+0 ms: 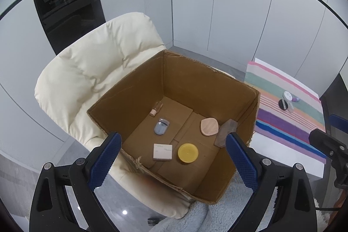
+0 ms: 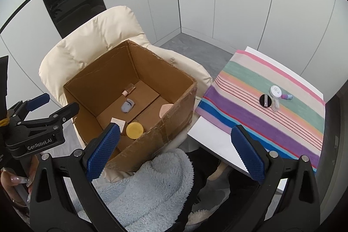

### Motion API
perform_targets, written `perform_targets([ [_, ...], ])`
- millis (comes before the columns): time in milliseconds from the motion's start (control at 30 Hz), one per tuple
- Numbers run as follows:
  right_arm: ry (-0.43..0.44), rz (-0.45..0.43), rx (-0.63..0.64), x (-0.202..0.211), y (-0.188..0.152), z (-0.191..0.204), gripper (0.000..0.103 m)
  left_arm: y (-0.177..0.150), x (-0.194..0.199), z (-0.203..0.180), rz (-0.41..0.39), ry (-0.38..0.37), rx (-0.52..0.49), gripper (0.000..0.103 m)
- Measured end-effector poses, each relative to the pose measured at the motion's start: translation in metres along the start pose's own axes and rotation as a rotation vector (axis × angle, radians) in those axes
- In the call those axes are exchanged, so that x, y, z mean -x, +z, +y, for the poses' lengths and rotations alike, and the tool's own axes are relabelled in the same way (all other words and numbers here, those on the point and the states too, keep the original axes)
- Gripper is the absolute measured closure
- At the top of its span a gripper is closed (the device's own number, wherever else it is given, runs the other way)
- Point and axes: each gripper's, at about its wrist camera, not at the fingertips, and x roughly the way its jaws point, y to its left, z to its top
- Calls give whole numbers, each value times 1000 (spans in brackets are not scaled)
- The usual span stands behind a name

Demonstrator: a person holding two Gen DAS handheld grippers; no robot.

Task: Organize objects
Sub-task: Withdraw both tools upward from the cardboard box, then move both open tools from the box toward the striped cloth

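The open brown corrugated cardboard box [image 1: 174, 88] rests on a cream padded chair [image 1: 93, 71], with a pale blue fleece blanket [image 2: 141, 188] bunched at its near side; the box is light and stiff, but its torn rim suggests it will flex if gripped by a wall. Beside it stands a white table [image 2: 208, 140] covered by a multicoloured striped cloth [image 2: 271, 114], which is soft and likely to drag if an item is slid across it. Already on the box floor lie a round yellow lid-like disc [image 1: 188, 153], a small white rectangular carton [image 1: 162, 152], a peach rounded compact [image 1: 209, 126], a blue-grey oval case [image 1: 161, 126], a small peach-capped vial [image 1: 155, 109] and a translucent grey block [image 1: 226, 133] leaning against the right wall. Still on the cloth, close together, are a black round compact [image 2: 265, 100], a white round jar [image 2: 275, 90], a clear flat container [image 2: 276, 105] touching the compact, and a small purple bottle [image 2: 287, 97]. These appear light, rigid and smooth-sided, hence slippery; each is best taken across its narrow width, and the bottle across its body. The left gripper [image 1: 171, 158] hovers above the box with jaws spread and nothing between them. The right gripper [image 2: 174, 149] is likewise spread wide and empty, over the gap between box and table, well apart from the remaining items.
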Motion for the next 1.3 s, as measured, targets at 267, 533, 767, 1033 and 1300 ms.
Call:
perform_targets([
  [267, -30, -8, -37, 9, -7, -20, 0, 4, -4, -28, 8, -29, -45, 5],
  [533, -85, -17, -115, 22, -17, -57, 0, 10, -6, -73, 0, -72, -123, 5],
  [767, -137, -26, -198, 35, -32, -99, 0, 11, -6, -119, -3, -126, -201, 5],
  [1033, -195, -28, -292, 50, -55, -147, 0, 8, -7, -175, 10, -217, -281, 5],
  [1300, -265, -21, -391, 62, -80, -193, 0, 11, -7, -223, -5, -255, -365, 5],
])
